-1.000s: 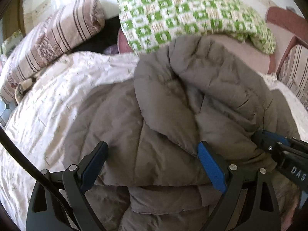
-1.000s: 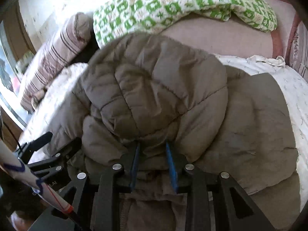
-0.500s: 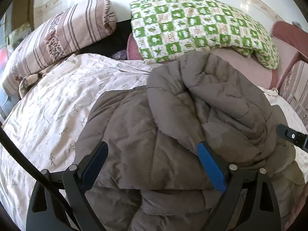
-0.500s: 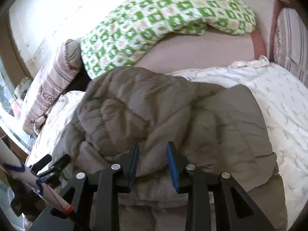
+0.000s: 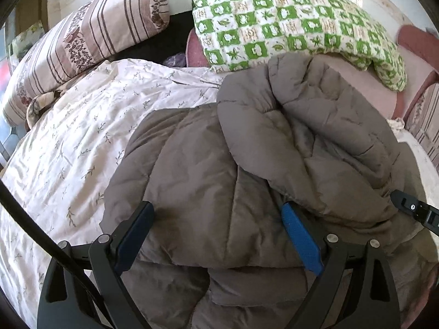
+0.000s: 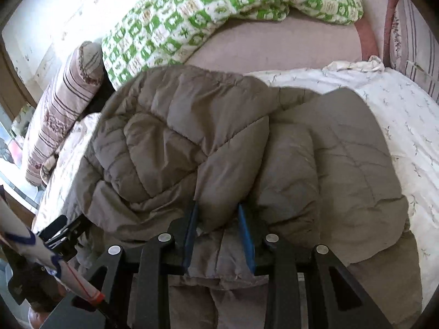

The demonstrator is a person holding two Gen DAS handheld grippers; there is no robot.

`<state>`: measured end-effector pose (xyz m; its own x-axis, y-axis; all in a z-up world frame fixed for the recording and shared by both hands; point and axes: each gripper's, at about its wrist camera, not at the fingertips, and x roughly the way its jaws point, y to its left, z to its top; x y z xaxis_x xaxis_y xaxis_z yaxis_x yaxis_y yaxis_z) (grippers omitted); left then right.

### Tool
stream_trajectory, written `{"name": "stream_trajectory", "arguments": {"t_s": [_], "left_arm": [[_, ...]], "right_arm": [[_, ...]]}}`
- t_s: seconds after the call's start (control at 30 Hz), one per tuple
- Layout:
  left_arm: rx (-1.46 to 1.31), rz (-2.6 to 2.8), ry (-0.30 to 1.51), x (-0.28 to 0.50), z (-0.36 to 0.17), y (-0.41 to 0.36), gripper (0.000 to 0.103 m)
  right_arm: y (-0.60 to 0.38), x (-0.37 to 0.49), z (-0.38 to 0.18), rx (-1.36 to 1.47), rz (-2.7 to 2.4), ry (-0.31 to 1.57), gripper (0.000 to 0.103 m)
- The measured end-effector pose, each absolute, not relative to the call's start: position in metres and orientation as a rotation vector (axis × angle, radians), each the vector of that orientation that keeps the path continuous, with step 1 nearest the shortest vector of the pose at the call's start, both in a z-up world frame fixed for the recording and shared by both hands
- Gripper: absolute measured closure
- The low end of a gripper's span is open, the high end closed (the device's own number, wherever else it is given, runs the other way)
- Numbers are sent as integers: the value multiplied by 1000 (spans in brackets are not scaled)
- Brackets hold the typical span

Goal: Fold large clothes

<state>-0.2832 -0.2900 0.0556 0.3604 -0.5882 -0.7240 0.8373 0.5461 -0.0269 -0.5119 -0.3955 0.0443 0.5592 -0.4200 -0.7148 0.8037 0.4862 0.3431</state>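
Pinching a jacket [image 6: 192, 142] fold, the right gripper [image 6: 218, 211] has drawn back; the left gripper [image 5: 216, 211] stays spread.

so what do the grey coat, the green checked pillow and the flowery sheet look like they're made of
Grey coat: likely a padded synthetic shell, nylon or polyester; stitched puffy panels, smooth matte surface with a slight sheen.
Green checked pillow: looks like soft woven or terry-like cloth, matte; the exact weave is too blurred to tell.
Flowery sheet: thin woven fabric, probably cotton; fine crisp wrinkles, printed sprigs, no shine.
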Motion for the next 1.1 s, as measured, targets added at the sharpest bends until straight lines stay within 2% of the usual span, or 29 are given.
{"name": "stream_trajectory", "arguments": {"t_s": [0.17, 0.4, 0.63, 0.8, 1.1], "left_arm": [[317, -950, 720, -280, 68, -282, 10], [320, -944, 739, -277, 63, -283, 10], [380, -946, 764, -281, 50, -290, 10], [377, -950, 760, -281, 50, -289, 10], [316, -917, 725, -274, 62, -278, 10]], "right_arm": [[-384, -510, 61, 670, -790, 555, 70], [-365, -494, 61, 608, -729, 582, 70], [-365, -475, 32, 621, -705, 682, 60], [-363, -474, 33, 612, -709, 693, 60], [-372, -510, 65, 603, -795, 563, 59]]}}
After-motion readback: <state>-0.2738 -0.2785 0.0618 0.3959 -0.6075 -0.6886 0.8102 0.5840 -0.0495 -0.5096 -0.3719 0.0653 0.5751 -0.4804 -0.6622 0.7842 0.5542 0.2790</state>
